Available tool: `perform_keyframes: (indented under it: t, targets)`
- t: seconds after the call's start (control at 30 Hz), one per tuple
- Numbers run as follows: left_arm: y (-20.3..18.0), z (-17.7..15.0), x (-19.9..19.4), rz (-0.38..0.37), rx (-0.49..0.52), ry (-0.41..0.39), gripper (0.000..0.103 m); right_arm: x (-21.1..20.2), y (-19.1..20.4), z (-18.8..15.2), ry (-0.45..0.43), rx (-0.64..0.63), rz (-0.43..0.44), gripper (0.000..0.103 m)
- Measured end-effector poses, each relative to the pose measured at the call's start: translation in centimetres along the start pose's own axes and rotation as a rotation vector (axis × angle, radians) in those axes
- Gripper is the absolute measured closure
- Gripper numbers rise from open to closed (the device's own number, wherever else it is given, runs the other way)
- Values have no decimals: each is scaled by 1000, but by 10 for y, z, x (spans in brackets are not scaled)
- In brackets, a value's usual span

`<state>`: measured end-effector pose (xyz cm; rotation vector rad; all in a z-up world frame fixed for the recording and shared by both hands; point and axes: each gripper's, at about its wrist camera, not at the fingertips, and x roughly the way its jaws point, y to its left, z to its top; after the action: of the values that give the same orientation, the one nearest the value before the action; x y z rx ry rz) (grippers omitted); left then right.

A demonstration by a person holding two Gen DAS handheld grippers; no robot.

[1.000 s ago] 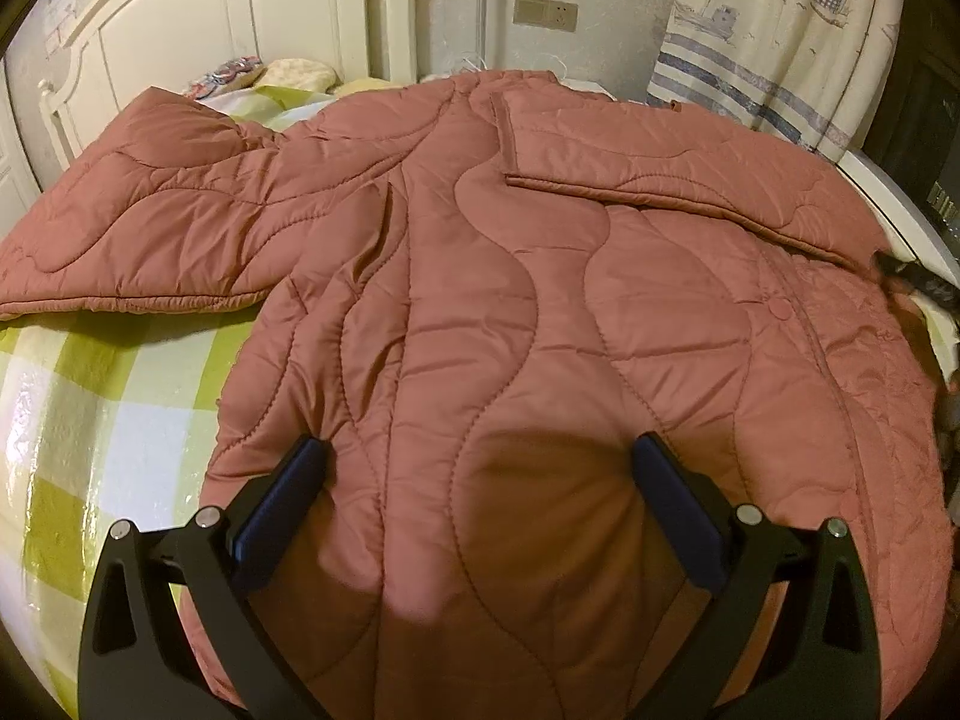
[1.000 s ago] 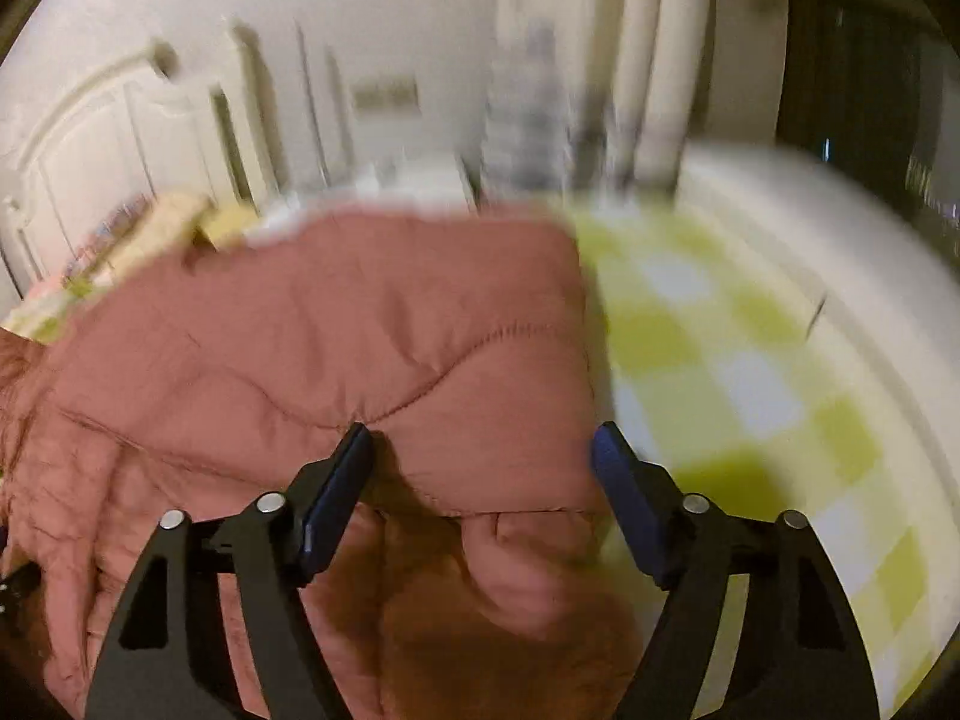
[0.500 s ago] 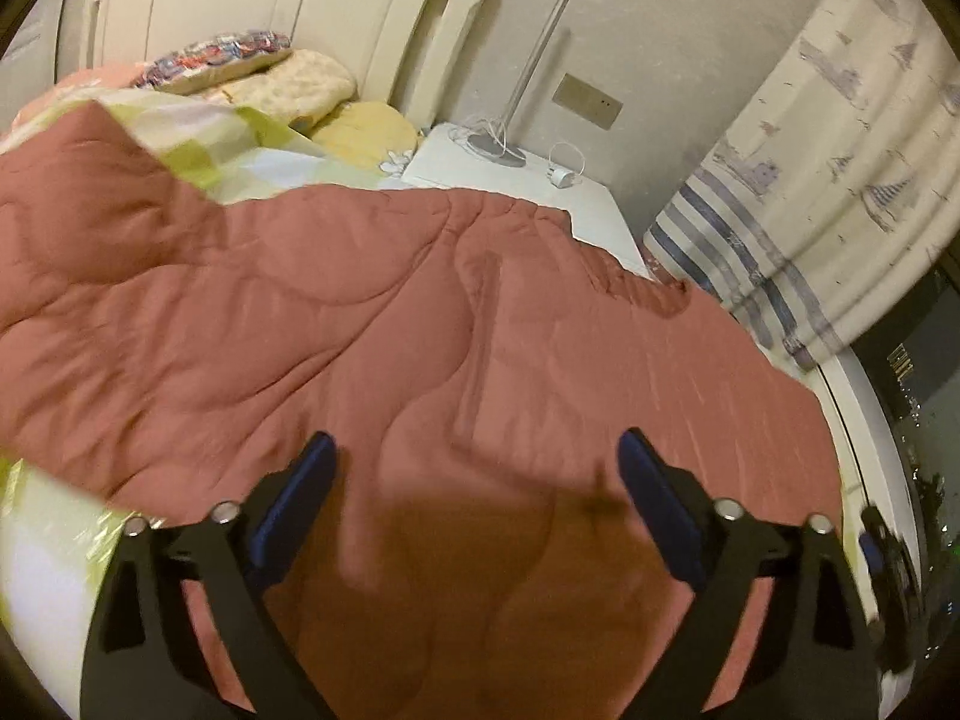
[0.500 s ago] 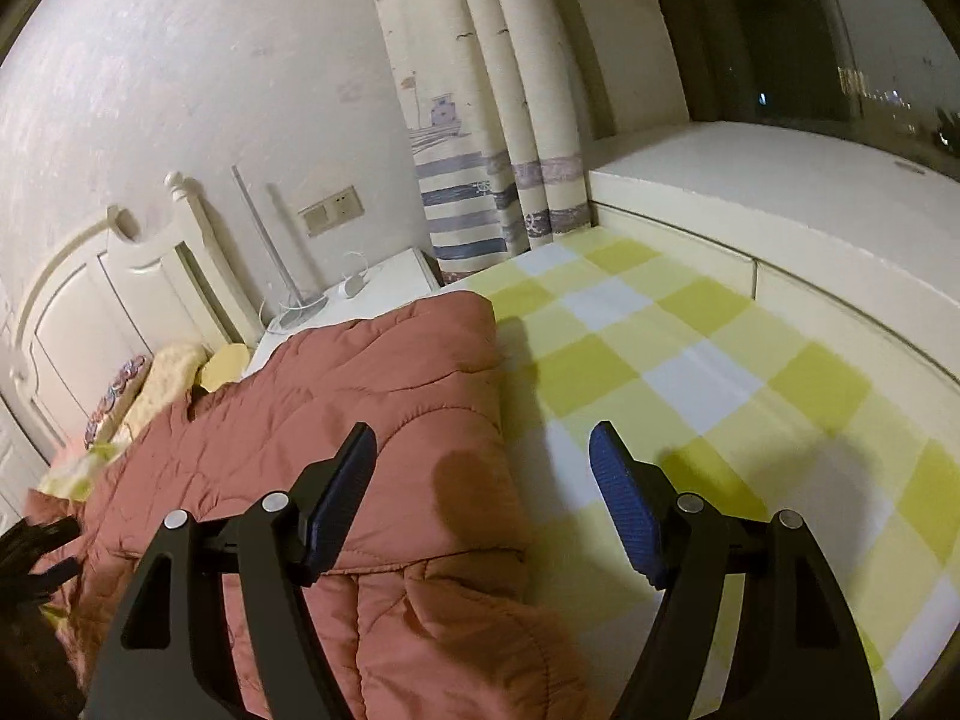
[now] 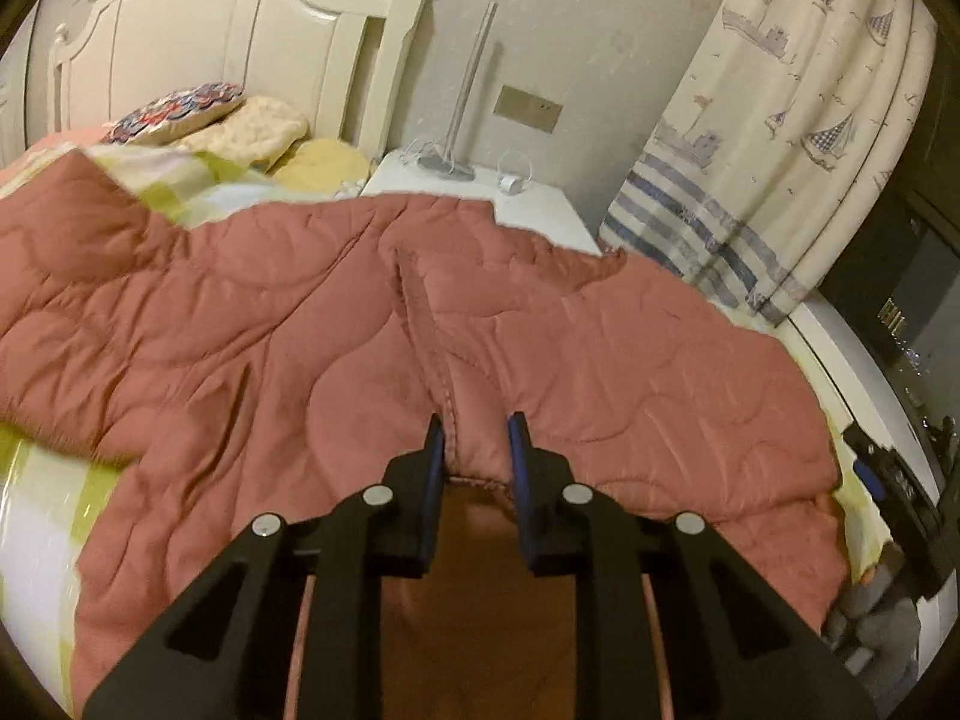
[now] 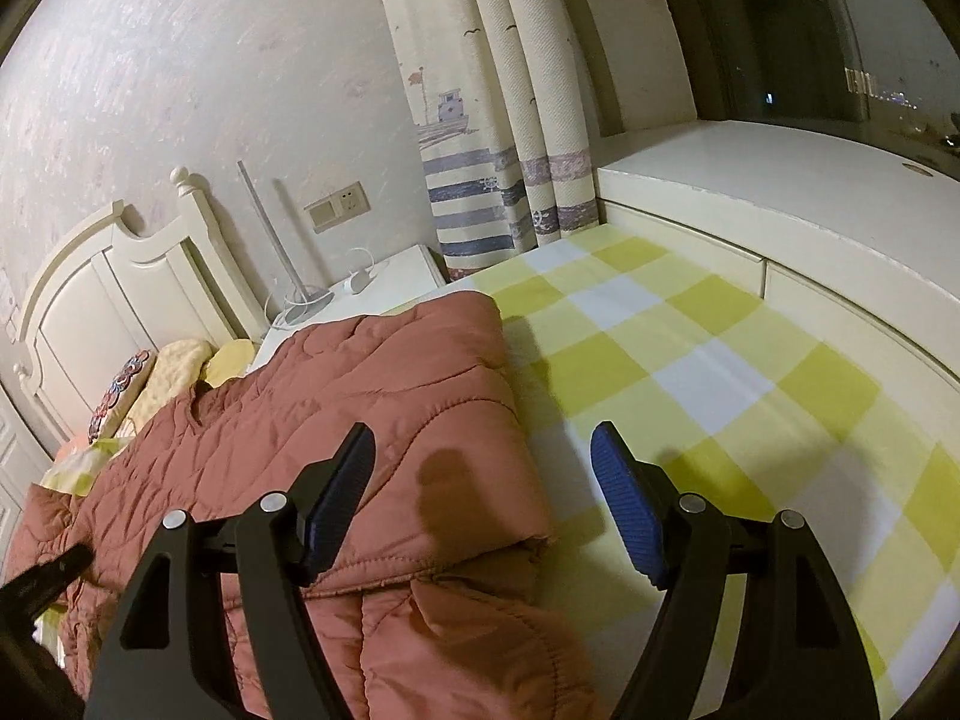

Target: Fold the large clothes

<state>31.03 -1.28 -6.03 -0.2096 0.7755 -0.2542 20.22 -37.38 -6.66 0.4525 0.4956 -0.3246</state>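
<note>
A large reddish-pink quilted coat (image 5: 252,324) lies spread on the bed, one sleeve out to the left. My left gripper (image 5: 477,429) is shut on a bunched fold of the coat at the edge of its folded-over panel. In the right wrist view the coat (image 6: 372,420) lies folded at the left on the yellow-and-white checked sheet (image 6: 720,396). My right gripper (image 6: 483,471) is open and empty, hovering over the coat's right edge, with its left finger above the fabric and its right finger above the sheet.
A white headboard (image 5: 240,36) and pillows (image 5: 240,126) are at the far end. A white nightstand (image 5: 480,198) with a lamp pole and cable stands beside the bed. Sailboat curtains (image 5: 780,120) hang at the right. A white window ledge (image 6: 780,192) borders the bed.
My left gripper has closed from wide open onto a fold of the coat. My right gripper has stayed open and shifted slightly, still over the coat's right edge.
</note>
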Motion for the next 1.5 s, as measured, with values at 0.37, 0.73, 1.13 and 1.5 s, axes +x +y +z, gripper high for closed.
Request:
perform_keyframes:
  t: [0.37,0.73,1.13,1.5]
  targets:
    - [3,-8,-39,13,1,-237,14,1,-1,0,-6,-9,0,30]
    - [-6,-20,22,-124,50,49,14,-4,12,-1,-40,-104,19,40]
    - [10,-18,-7,-156,-28,-91,5,14,48,-9,46,-331,-101,46]
    - [14,-15,1,-128,-52,-38,4,32,37,0,198,-286,-76,44]
